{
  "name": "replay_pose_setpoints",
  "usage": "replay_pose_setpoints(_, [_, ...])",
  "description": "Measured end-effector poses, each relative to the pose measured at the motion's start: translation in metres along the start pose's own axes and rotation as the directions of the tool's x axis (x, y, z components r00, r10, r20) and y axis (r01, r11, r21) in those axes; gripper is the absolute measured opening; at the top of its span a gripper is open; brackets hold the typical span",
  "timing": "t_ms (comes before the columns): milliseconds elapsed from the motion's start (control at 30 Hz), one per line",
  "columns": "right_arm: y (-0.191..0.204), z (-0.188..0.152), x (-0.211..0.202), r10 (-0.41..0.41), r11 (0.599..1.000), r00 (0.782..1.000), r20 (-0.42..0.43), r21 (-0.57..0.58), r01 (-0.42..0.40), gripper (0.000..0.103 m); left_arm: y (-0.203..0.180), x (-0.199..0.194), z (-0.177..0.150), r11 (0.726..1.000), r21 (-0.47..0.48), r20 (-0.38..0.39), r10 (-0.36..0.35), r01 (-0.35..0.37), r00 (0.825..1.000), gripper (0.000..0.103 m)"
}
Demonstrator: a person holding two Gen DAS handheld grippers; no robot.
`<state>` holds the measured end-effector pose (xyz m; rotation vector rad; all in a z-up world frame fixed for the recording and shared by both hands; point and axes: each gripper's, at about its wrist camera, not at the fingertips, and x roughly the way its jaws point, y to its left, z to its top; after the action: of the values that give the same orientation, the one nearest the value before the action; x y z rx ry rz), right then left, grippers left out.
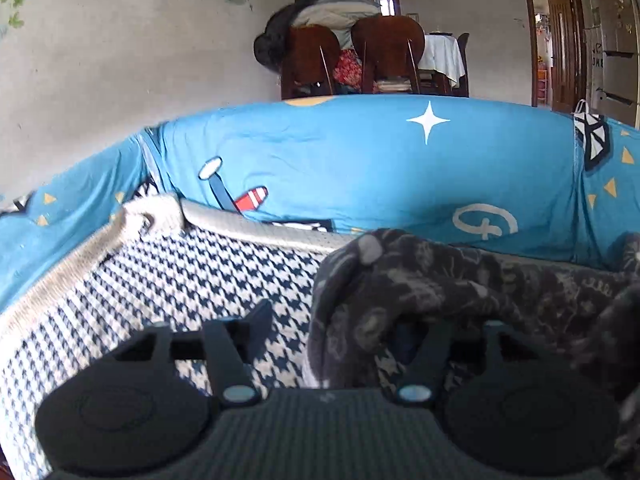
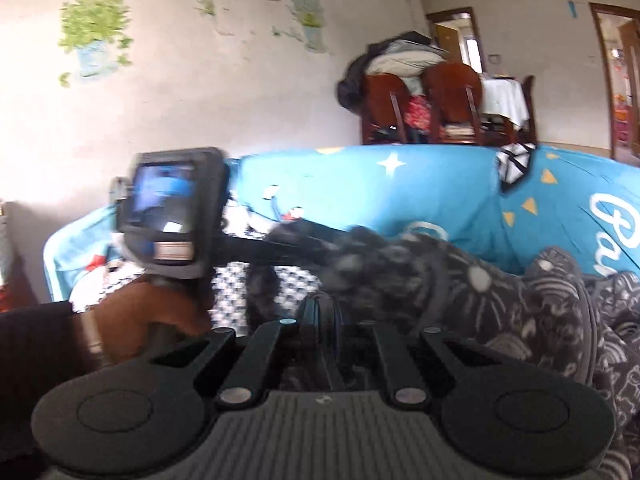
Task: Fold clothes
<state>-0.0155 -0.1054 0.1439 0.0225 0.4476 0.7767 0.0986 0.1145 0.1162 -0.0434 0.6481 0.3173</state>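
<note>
A dark grey patterned fleece garment [image 1: 440, 280] lies bunched on a houndstooth blanket [image 1: 180, 280] that covers the seat. My left gripper [image 1: 334, 320] stands open and wide. Its left finger [image 1: 260, 318] hangs over the blanket, and a fold of the garment covers its right finger. In the right wrist view the garment [image 2: 500, 292] spreads to the right, and my right gripper [image 2: 320, 310] is shut with its fingers together on a raised fold of it. The left gripper's body [image 2: 172, 208] and the hand holding it [image 2: 148, 312] show at the left.
A blue cartoon-print cover [image 1: 360, 160] drapes the sofa back and arms. The blanket's grey knitted edge [image 1: 80, 256] runs along the left. Behind the sofa stand wooden chairs [image 1: 384, 56] piled with clothes, a white-clothed table and two doorways.
</note>
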Motion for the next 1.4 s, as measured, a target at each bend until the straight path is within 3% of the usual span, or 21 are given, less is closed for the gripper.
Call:
replay_pose_setpoints(133, [0.025, -0.014, -0.016, 0.055, 0.998, 0.998, -0.013, 0.019, -0.055, 0.010, 0.026, -0.006, 0.000, 0.982, -0.142, -0.062, -0.134, 0.124, 0.989, 0.088])
replay_pose_setpoints(300, [0.048, -0.038, -0.023, 0.095, 0.995, 0.993, -0.067, 0.036, -0.093, 0.010, 0.042, -0.028, -0.010, 0.957, -0.204, -0.059, -0.223, 0.207, 0.973, 0.097])
replay_pose_setpoints(400, [0.060, -0.053, -0.022, 0.104, 0.995, 0.988, -0.117, 0.015, -0.103, 0.011, 0.045, -0.041, -0.017, 0.948, -0.219, -0.052, -0.249, 0.232, 0.967, 0.097])
replay_pose_setpoints(500, [0.069, -0.063, -0.021, 0.104, 0.994, 0.981, -0.162, -0.027, -0.109, 0.015, 0.044, -0.054, -0.020, 0.958, -0.193, -0.024, -0.221, 0.212, 0.975, 0.099])
replay_pose_setpoints(633, [0.068, -0.063, -0.029, 0.100, 0.994, 0.983, -0.151, -0.026, -0.105, 0.016, 0.037, -0.067, -0.026, 0.961, -0.158, -0.015, -0.231, 0.226, 0.973, 0.100])
replay_pose_setpoints(800, [0.059, -0.060, -0.035, -0.001, 0.999, 0.990, -0.138, -0.033, -0.004, 0.019, 0.018, -0.079, -0.041, 0.954, -0.089, -0.040, -0.289, 0.285, 0.956, 0.101])
replay_pose_setpoints(900, [0.049, -0.060, -0.043, -0.096, 0.995, 0.986, -0.135, -0.034, 0.093, 0.026, 0.004, -0.088, -0.054, 0.942, -0.029, -0.056, -0.335, 0.334, 0.940, 0.103])
replay_pose_setpoints(1067, [0.026, -0.061, -0.062, -0.235, 0.972, 0.964, -0.128, -0.010, 0.235, 0.034, -0.019, -0.107, -0.078, 0.919, 0.087, -0.070, -0.380, 0.385, 0.922, 0.103])
replay_pose_setpoints(1200, [0.008, -0.064, -0.077, -0.319, 0.945, 0.937, -0.142, 0.020, 0.325, 0.036, -0.027, -0.120, -0.095, 0.904, 0.120, -0.078, -0.404, 0.410, 0.912, 0.103])
replay_pose_setpoints(1400, [-0.009, -0.071, -0.095, -0.371, 0.921, 0.913, -0.168, 0.056, 0.384, 0.038, -0.031, -0.130, -0.116, 0.899, 0.131, -0.099, -0.407, 0.417, 0.908, 0.103])
